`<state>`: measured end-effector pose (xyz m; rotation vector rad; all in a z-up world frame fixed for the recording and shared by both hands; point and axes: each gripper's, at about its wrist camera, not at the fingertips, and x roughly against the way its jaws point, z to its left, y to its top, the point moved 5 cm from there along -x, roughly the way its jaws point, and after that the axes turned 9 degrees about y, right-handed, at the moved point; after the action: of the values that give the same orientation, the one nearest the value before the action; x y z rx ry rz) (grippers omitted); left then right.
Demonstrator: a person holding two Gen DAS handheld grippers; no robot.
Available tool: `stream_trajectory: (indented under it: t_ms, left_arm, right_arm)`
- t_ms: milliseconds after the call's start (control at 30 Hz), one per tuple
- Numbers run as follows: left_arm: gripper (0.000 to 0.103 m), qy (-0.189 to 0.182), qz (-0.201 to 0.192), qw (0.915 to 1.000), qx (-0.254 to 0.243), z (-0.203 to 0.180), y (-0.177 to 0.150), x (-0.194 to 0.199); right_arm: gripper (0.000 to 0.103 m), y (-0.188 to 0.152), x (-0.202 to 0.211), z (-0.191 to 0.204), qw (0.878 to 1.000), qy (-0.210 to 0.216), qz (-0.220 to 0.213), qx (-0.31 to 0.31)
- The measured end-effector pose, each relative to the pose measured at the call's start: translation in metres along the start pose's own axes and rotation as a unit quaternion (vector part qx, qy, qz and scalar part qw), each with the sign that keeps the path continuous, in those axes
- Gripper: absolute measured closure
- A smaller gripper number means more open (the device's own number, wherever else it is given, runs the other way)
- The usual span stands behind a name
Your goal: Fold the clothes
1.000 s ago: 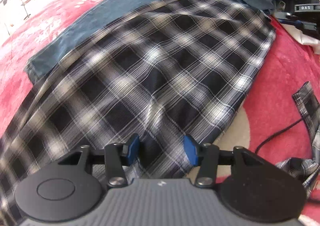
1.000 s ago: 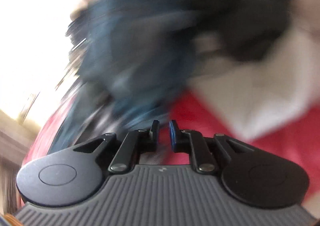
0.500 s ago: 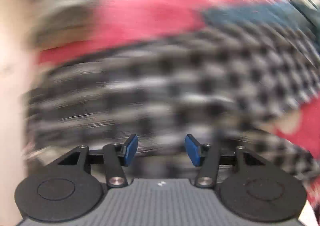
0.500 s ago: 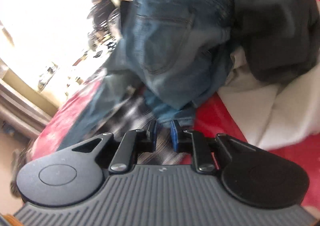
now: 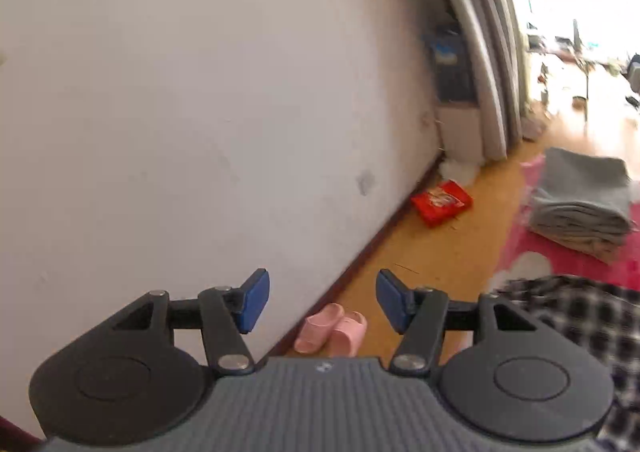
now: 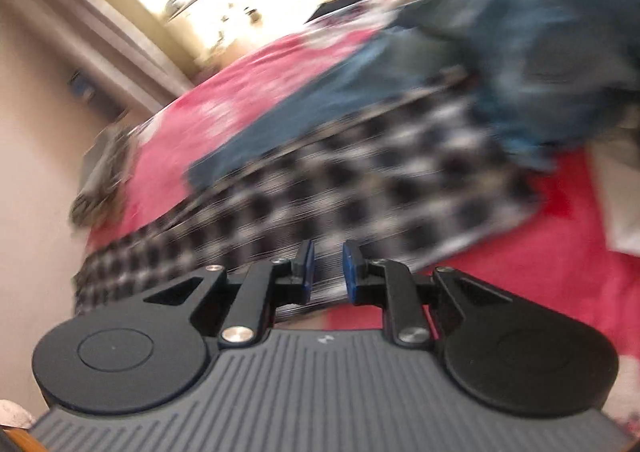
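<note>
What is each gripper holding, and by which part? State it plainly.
Nothing. The left gripper is open, aimed at the wall. The right gripper has a narrow empty gap, above the checked shirt.

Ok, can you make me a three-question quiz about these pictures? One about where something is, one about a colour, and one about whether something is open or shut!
1. Where are the pink slippers?
A. On the floor by the wall
B. On the bed
C. On the folded grey pile

2. What colour is the packet on the floor?
A. Green
B. Red
C. Yellow

3. How is the left gripper?
A. Shut on the plaid shirt
B. Shut on a slipper
C. Open, holding nothing

Answers:
1 A: they sit on the wooden floor beside the wall.
2 B: the packet is bright red.
3 C: the blue pads are wide apart with only floor between them.
</note>
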<state>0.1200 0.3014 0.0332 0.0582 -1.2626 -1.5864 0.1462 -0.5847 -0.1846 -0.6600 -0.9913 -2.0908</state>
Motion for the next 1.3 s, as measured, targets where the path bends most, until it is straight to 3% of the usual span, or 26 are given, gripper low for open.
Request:
stream_trajectory:
  t_ms: [133,200,300,367,433,500,633,767,800,833,867,967,1067,1200,1300]
  left_arm:
    - [0.043,-0.021,0.009,0.9997,0.004,0.057,-0.048,-0.018]
    - [0.043,-0.033,0.018,0.9992,-0.008,0.082,-0.07,-0.037]
    - [0.044,-0.033,0.009,0.9983,-0.046,0.104,-0.098,-0.034]
    - [0.044,-0.035,-0.009,0.9973,-0.064,0.113,-0.097,-0.036]
    - [0.043,-0.048,-0.018,0.9968,-0.061,0.111,-0.089,-0.045]
    - [0.044,-0.073,-0.024,0.9958,-0.05,0.09,-0.072,-0.058]
    - [0.043,-0.14,-0.057,0.9882,-0.026,0.033,-0.026,-0.063]
    - [0.042,-0.246,-0.068,0.966,-0.039,-0.052,0.018,-0.048]
    - [0.041,-0.267,-0.067,0.9601,-0.049,-0.081,0.022,-0.044]
    - [0.041,-0.288,-0.066,0.9537,-0.06,-0.109,0.027,-0.04]
    - [0.04,-0.308,-0.065,0.9467,-0.069,-0.138,0.022,-0.034]
    - [0.041,-0.356,-0.05,0.9278,-0.1,-0.239,-0.025,-0.029]
    - [0.051,-0.384,-0.014,0.9123,-0.141,-0.321,-0.094,-0.033]
    - [0.054,-0.386,-0.041,0.8998,-0.199,-0.372,-0.156,-0.032]
    - [0.054,-0.38,-0.037,0.8971,-0.222,-0.38,-0.181,-0.031]
  right_arm:
    - [0.087,-0.039,-0.022,0.053,1.0,-0.009,0.02,-0.016]
    - [0.087,-0.059,-0.024,0.073,0.999,-0.01,0.012,-0.028]
    - [0.087,-0.071,-0.025,0.106,0.999,-0.012,-0.001,-0.035]
    - [0.087,-0.047,-0.021,0.14,1.0,-0.014,-0.011,0.003]
    - [0.087,0.0,-0.008,0.19,0.996,-0.01,-0.039,0.074]
    - [0.087,0.049,0.013,0.246,0.983,-0.012,-0.092,0.156]
    - [0.087,0.124,0.05,0.348,0.939,-0.05,-0.187,0.283]
    - [0.084,0.147,0.088,0.405,0.905,-0.053,-0.27,0.325]
    - [0.073,0.147,0.088,0.411,0.896,-0.052,-0.285,0.337]
    - [0.059,0.139,0.067,0.404,0.899,-0.05,-0.27,0.341]
    - [0.056,0.129,0.041,0.396,0.904,-0.048,-0.249,0.343]
    - [0.059,0.1,-0.034,0.37,0.917,-0.041,-0.189,0.349]
    - [0.066,0.07,-0.108,0.345,0.926,-0.034,-0.127,0.353]
    - [0.067,0.03,-0.207,0.31,0.933,-0.025,-0.044,0.356]
    - [0.064,0.0,-0.279,0.285,0.934,-0.018,0.018,0.357]
